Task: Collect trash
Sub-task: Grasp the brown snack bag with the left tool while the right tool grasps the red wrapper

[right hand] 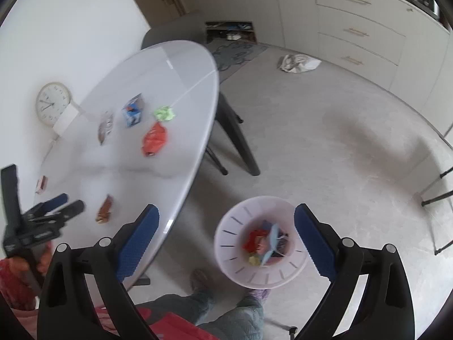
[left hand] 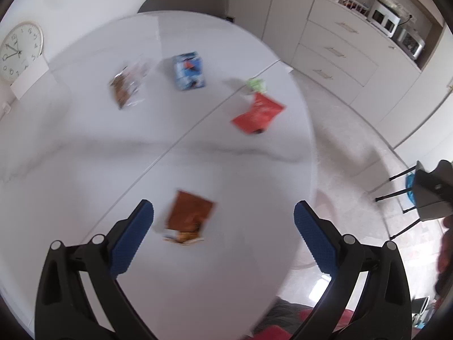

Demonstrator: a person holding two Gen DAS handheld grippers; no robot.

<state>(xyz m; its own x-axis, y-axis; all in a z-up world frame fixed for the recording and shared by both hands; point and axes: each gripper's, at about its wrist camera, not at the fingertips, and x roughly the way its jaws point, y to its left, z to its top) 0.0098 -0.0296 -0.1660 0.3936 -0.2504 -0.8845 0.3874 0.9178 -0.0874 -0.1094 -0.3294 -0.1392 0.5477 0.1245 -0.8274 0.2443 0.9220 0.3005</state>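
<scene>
Here, five pieces of trash lie on the white table (left hand: 85,147) and both grippers are released.
On the table I count one brown wrapper (left hand: 188,216) between the spread fingers of the left gripper (left hand: 223,212), one red wrapper (left hand: 257,113), one green crumpled piece (left hand: 256,84), one blue carton (left hand: 189,70) and one clear packet (left hand: 128,83). The right gripper (right hand: 226,216) hangs wide over one white basket (right hand: 226,243) on the floor, which holds several wrappers. Nothing is grasped.
</scene>
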